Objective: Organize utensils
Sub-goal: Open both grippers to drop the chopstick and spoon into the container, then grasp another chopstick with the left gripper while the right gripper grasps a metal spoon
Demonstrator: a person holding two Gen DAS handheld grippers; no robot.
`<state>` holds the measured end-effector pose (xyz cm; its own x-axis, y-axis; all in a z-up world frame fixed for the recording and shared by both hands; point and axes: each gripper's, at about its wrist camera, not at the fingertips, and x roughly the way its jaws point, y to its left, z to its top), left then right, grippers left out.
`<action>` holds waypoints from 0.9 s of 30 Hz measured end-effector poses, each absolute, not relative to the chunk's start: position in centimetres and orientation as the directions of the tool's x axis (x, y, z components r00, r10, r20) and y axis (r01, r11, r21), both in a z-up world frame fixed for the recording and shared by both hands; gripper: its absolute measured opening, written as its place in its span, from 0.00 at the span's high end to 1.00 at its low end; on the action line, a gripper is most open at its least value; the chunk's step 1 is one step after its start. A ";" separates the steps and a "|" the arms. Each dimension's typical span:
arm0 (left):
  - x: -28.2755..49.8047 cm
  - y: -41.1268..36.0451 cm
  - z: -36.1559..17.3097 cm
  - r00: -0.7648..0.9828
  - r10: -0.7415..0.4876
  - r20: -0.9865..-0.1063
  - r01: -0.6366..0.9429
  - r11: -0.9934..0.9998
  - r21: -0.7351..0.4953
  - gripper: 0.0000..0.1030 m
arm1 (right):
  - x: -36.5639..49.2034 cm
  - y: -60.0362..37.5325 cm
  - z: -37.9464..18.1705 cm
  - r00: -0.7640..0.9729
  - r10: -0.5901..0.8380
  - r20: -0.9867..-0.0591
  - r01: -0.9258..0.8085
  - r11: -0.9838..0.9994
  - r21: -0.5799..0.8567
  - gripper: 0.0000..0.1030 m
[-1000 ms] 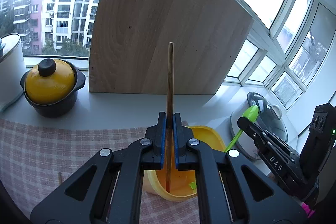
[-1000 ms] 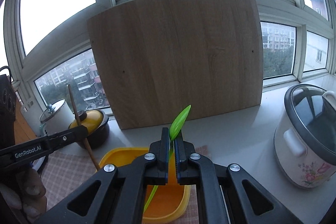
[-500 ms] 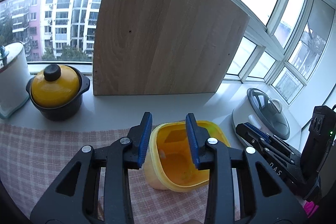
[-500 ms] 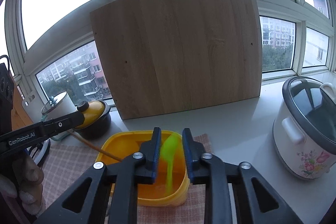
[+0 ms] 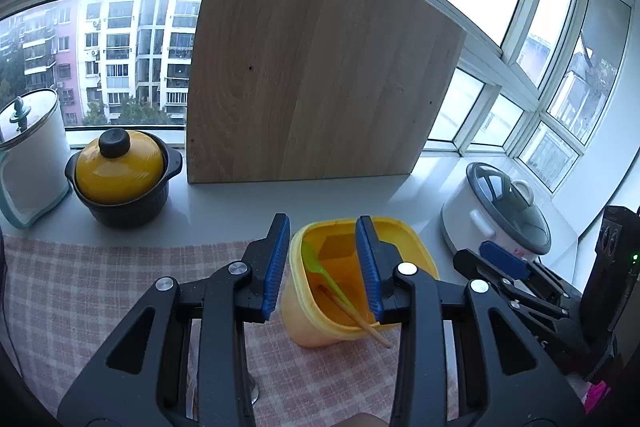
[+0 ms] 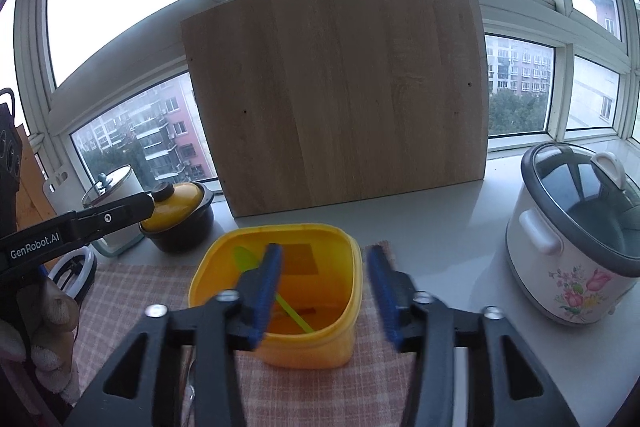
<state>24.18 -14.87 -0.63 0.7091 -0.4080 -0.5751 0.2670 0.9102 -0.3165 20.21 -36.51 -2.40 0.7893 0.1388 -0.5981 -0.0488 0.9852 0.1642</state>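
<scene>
Utensils in yellow tub (image 5: 416, 251): green spoon (image 5: 320, 273) and wooden chopstick (image 5: 360, 319) leaning inside, chopstick end poking over near rim. Left gripper (image 5: 324, 267) above tub, jaws apart, nothing between pads. Right gripper (image 6: 324, 283) above tub, jaws opening wide, empty. Tub on checked cloth (image 5: 80, 287); behind tub: wooden board (image 5: 312, 75), yellow-lidded pot (image 5: 120, 171), rice cooker (image 6: 576, 227).

One yellow plastic tub (image 5: 408, 243) holds one green plastic spoon (image 5: 320, 271) and one wooden chopstick (image 5: 360, 319). Around it stand one yellow-lidded black pot (image 5: 120, 175), one white floral rice cooker (image 6: 576, 239), one white lidded canister (image 5: 32, 155) and one leaning wooden board (image 5: 312, 67).
</scene>
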 end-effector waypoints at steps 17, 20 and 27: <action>19.9 -8.4 -1.8 0.719 -0.303 -0.626 0.215 0.953 -0.214 0.46 | 15.5 -35.3 -2.1 0.814 0.138 -0.565 -0.060 0.986 0.155 0.00; 19.6 -6.4 -3.0 0.702 -0.279 -0.656 0.178 0.960 -0.218 0.46 | 15.3 -34.8 -2.9 0.779 0.175 -0.602 -0.083 0.981 0.177 0.00; 19.0 -3.1 -6.7 0.625 -0.261 -0.735 0.127 0.964 -0.234 0.46 | 15.2 -32.3 -5.4 0.667 0.288 -0.687 -0.165 0.957 0.240 0.06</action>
